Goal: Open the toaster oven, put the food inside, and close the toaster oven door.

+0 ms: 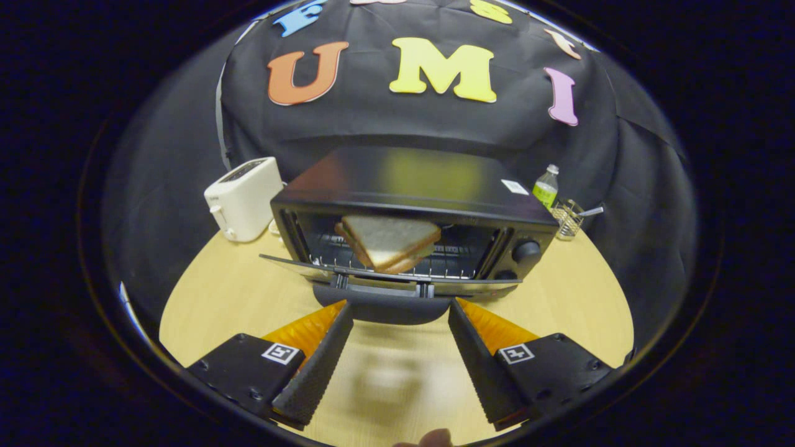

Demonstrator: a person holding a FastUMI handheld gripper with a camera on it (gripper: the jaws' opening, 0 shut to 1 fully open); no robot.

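Note:
A black toaster oven (410, 186) stands on the round wooden table (211, 298), its glass door (385, 279) folded down flat toward me. A sandwich of white bread (388, 242) lies on the wire rack inside. The door's dark handle (382, 307) sits just ahead of my gripper (400, 310), level with the fingertips. My two fingers (320, 360) are spread wide apart with nothing between them, and the bare tabletop shows in the gap.
A white pop-up toaster (245, 198) stands left of the oven. Behind the oven's right side are a small green bottle (546, 186) and a wire basket (568, 218). The oven's two knobs (526, 250) are on its right front. A fingertip shows at the very bottom.

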